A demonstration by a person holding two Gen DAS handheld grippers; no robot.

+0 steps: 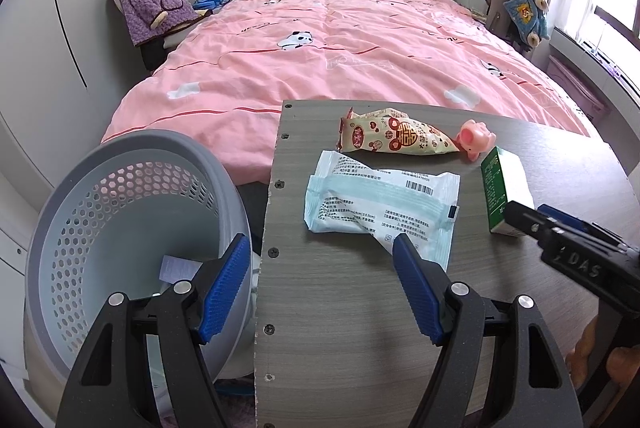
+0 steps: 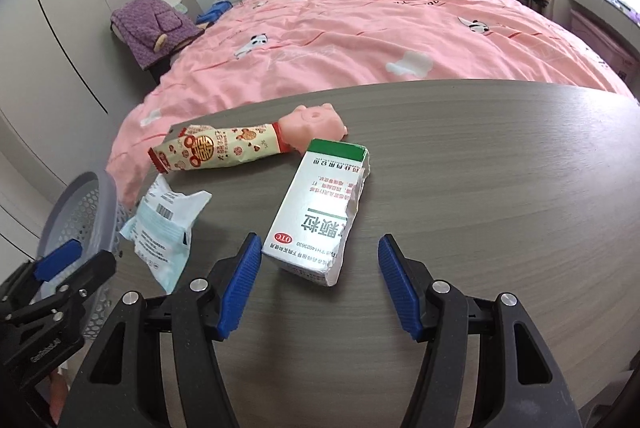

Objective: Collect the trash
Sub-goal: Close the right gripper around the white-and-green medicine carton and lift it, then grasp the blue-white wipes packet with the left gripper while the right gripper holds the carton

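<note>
On the grey wooden table point(image 1: 340, 308) lie a pale blue and white wrapper point(image 1: 380, 204), a beige snack wrapper with red print point(image 1: 396, 136) and a torn white and green medicine box point(image 1: 504, 192). My left gripper point(image 1: 320, 252) is open and empty over the table's left edge, its right fingertip just short of the blue wrapper. My right gripper point(image 2: 318, 248) is open and empty, just short of the near end of the medicine box point(image 2: 320, 212). The blue wrapper point(image 2: 164, 228) and the snack wrapper point(image 2: 216, 150) lie to the box's left.
A grey perforated bin point(image 1: 120, 220) stands left of the table with a scrap of paper point(image 1: 176, 268) inside. A pink pig toy point(image 1: 476, 138) sits beside the snack wrapper. A bed with a pink cover point(image 1: 340, 40) lies beyond the table.
</note>
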